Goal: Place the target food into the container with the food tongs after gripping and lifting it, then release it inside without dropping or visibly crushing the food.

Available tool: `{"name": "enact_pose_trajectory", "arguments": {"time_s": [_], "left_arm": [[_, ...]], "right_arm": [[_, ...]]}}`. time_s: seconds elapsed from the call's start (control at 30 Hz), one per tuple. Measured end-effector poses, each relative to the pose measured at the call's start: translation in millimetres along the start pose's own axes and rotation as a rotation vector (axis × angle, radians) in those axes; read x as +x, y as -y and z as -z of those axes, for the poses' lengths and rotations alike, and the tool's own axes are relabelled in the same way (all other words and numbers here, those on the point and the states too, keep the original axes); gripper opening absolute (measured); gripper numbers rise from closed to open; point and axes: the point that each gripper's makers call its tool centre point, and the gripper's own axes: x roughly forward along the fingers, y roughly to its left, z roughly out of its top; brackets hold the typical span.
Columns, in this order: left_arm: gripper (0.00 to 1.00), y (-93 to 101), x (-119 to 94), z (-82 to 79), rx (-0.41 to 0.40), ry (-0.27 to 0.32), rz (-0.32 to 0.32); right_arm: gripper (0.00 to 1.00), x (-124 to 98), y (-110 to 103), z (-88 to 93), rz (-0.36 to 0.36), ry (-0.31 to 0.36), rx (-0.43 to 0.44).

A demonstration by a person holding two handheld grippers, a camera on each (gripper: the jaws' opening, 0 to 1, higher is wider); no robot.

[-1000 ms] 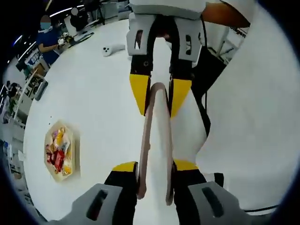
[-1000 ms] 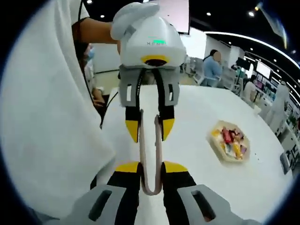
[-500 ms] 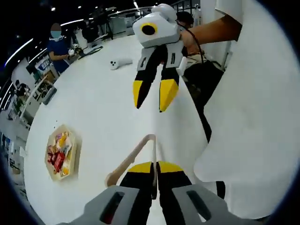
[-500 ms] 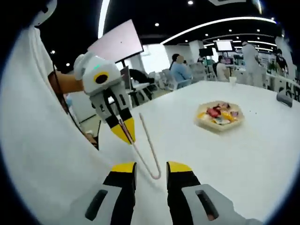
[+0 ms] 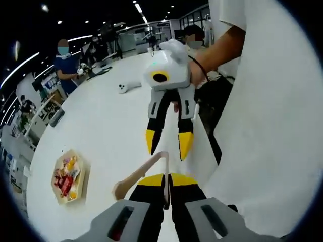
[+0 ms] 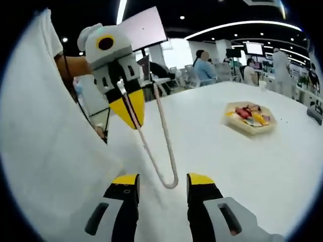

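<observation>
**Tongs pinched in the left gripper, right gripper spread and free**

In the left gripper view, the left gripper (image 5: 167, 182) is seen with its yellow-tipped jaws pressed together on one arm of the food tongs (image 5: 139, 173), whose other arm is splayed out to the left with its rounded end over the white table (image 5: 101, 131). In the right gripper view the same tongs (image 6: 162, 146) are seen hanging from the left gripper (image 6: 127, 108), the closed bend of the tongs lying lowest, between the tips of the right gripper (image 6: 163, 180) but touched by neither of them. The jaws of the right gripper are held wide apart and nothing is gripped by them; in the left gripper view it (image 5: 168, 142) is seen above the table with the same spread, held by a bare hand (image 5: 202, 70).

The container (image 5: 67, 176), a shallow hexagonal tray, is set on the table well apart from both grippers, and the food (image 5: 64, 174), a heap of red, yellow and orange pieces, is lying inside it. In the right gripper view the tray (image 6: 251, 117) is seen at the right, far beyond the tongs. A small white object (image 5: 126, 87) is lying further off on the table. A white garment (image 5: 272, 121) is seen close beside the grippers.
</observation>
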Motion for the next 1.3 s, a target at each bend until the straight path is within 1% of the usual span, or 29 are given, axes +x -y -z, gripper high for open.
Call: {"name": "enact_pose_trajectory", "arguments": {"time_s": [0.03,0.07,0.1,0.13,0.2,0.23,0.27,0.3,0.33,0.4,0.43,0.47,0.5,0.57,0.6,0.63,0.73,0.8,0.87,0.93,1.0,1.03,1.07,1.1,1.13,1.17,1.2,1.23,1.3], "left_arm": [[0.0,0.6,-0.6,-3.0,0.003,0.016,-0.001],[0.0,2.1,-0.4,-4.0,-0.003,0.023,0.004],[0.0,2.2,-0.2,-4.0,-0.005,0.023,0.004],[0.01,4.2,0.4,-2.8,-0.001,0.025,0.004],[0.02,5.3,2.5,1.6,-0.026,0.025,0.003],[0.04,2.6,2.9,6.2,-0.032,0.01,-0.028],[0.1,-2.8,2.0,13.7,-0.012,-0.028,-0.069],[0.19,-3.8,1.3,22.7,-0.009,-0.073,-0.082],[0.32,-3.6,0.6,26.0,-0.026,-0.089,-0.088],[0.47,-10.2,-0.9,25.9,-0.044,-0.087,-0.133],[0.53,-14.1,-2.0,26.3,-0.051,-0.096,-0.151],[0.55,-15.7,-1.9,26.5,-0.05,-0.103,-0.159],[0.56,-19.4,-2.9,25.5,-0.029,-0.115,-0.172],[0.56,-22.0,-2.6,22.7,-0.005,-0.117,-0.176],[0.56,-21.7,-0.9,23.2,-0.004,-0.121,-0.17],[0.56,-21.5,1.1,24.6,-0.007,-0.128,-0.157],[0.56,-17.8,15.2,35.0,-0.032,-0.143,-0.117],[0.55,-13.8,25.9,49.5,-0.023,-0.194,-0.089],[0.53,-9.7,33.4,56.0,0.002,-0.216,-0.061],[0.51,-6.6,36.3,60.6,-0.002,-0.228,-0.036],[0.47,-6.6,36.5,68.5,0.003,-0.263,-0.026],[0.41,-7.6,36.8,71.1,0.013,-0.274,-0.024],[0.31,-6.3,36.7,74.1,0.014,-0.288,-0.011],[0.27,-3.9,37.1,74.2,0.016,-0.288,0.015],[0.26,-5.9,38.5,73.1,0.009,-0.283,0.0],[0.23,-5.7,39.0,73.4,0.007,-0.289,0.003],[0.24,-3.8,40.0,74.0,-0.005,-0.301,0.015],[0.21,-3.4,40.0,74.9,-0.003,-0.309,0.016],[0.2,-3.3,41.0,74.4,0.009,-0.307,0.013]], "right_arm": [[0.36,3.5,-2.5,-1.7,-0.011,-0.008,-0.014],[0.22,4.4,-4.8,-4.0,-0.018,-0.006,-0.023],[0.17,3.9,-2.3,0.9,-0.002,-0.05,-0.063],[0.16,4.0,-0.6,-3.1,-0.007,-0.042,-0.1],[0.16,2.4,-6.3,0.7,-0.051,-0.074,-0.121],[0.16,2.2,-0.4,-2.2,-0.011,-0.064,-0.13],[0.15,1.2,1.1,-2.6,0.0,-0.067,-0.145],[0.15,-0.8,5.6,-2.2,0.022,-0.084,-0.152],[0.15,-3.2,5.7,-3.8,0.028,-0.08,-0.145],[0.15,-6.4,6.5,-6.8,0.043,-0.086,-0.146],[0.15,-7.4,8.9,-4.7,0.058,-0.116,-0.165],[0.15,-8.3,7.9,-1.6,0.059,-0.149,-0.185],[0.15,-8.9,8.7,2.3,0.067,-0.195,-0.236],[0.15,-8.7,7.3,4.2,0.068,-0.219,-0.268],[0.15,-7.0,1.2,1.1,0.048,-0.207,-0.291],[0.14,-6.7,-2.1,-1.6,0.048,-0.202,-0.282],[0.14,-5.1,-7.7,-11.2,0.036,-0.153,-0.291],[0.14,-5.0,-12.8,-12.5,0.008,-0.147,-0.304],[0.14,-7.0,-15.6,-17.7,0.007,-0.125,-0.32],[0.14,-11.0,-18.9,-23.6,-0.007,-0.102,-0.334],[0.14,-14.3,-23.6,-30.8,-0.029,-0.062,-0.336],[0.14,-15.8,-23.8,-32.5,-0.031,-0.05,-0.351],[0.14,-16.0,-23.4,-32.7,-0.03,-0.047,-0.352],[0.14,-16.8,-23.6,-32.5,-0.038,-0.041,-0.355],[0.14,-14.8,-22.1,-30.6,-0.043,-0.046,-0.35],[0.14,-13.3,-19.6,-25.1,-0.043,-0.063,-0.336],[0.15,-12.2,-17.1,-18.5,-0.042,-0.088,-0.311],[0.15,-12.6,-15.0,-10.8,-0.035,-0.123,-0.299],[0.15,-12.2,-9.0,-1.5,-0.004,-0.159,-0.291]]}}
